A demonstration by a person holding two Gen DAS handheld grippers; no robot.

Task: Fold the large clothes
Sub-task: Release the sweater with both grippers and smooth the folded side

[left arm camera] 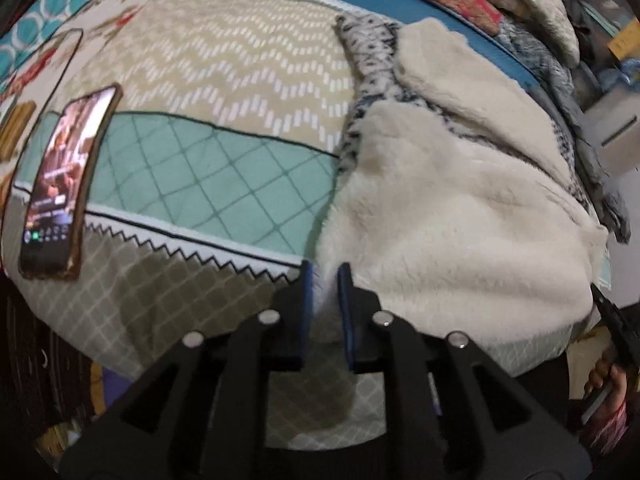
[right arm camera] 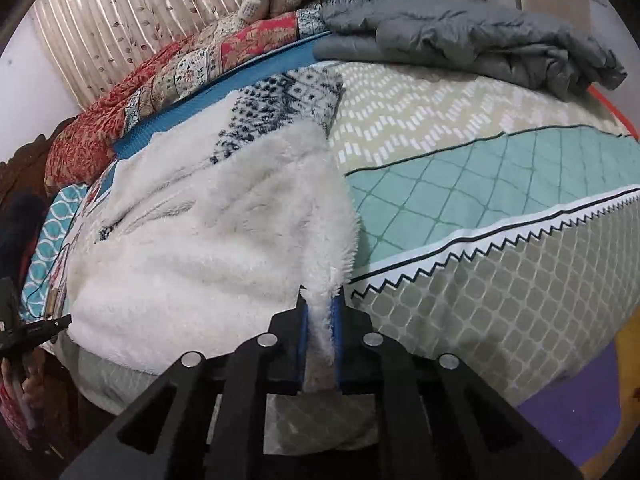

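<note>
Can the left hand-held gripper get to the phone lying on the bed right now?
Probably, once freed. Only bare bedcover lies between the left hand-held gripper and the phone. But its jaws look shut on the white fleece edge, so it must let go first.

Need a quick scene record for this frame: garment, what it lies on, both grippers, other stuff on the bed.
garment: white fleece garment, fluffy side up, dark-patterned side showing at the far end
lies on: bedspread, patterned
left gripper: shut on the garment's near edge
right gripper: shut on a fluffy edge of the garment
nearby: phone, screen lit, on the bedspread; grey jacket at the far edge of the bed
</note>
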